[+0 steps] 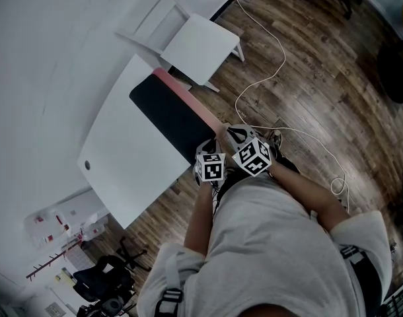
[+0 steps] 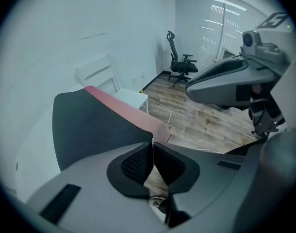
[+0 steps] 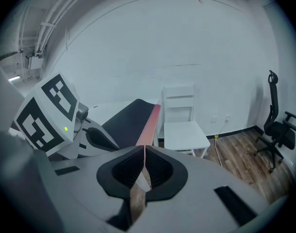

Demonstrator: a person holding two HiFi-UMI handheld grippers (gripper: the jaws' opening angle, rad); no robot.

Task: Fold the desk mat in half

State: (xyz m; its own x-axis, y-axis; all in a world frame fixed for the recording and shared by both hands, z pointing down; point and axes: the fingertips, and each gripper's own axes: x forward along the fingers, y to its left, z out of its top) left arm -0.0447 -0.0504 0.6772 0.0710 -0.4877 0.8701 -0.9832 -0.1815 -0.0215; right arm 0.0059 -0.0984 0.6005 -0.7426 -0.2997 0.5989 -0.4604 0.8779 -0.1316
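1. Black on top and pink beneath, the mat (image 1: 172, 114) lies along the white table (image 1: 122, 157) edge.
2. The left gripper (image 2: 153, 147) is clamped on the mat's near end.
3. The right gripper (image 3: 144, 154) pinches the mat's pink edge, close beside the left gripper.

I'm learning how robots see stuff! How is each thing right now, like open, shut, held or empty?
left gripper: shut on the desk mat, at its near end.
right gripper: shut on the desk mat too.
desk mat: black side up on the table, near end held, pink underside showing.
white chair: upright, empty.
cable: loose on the floor.
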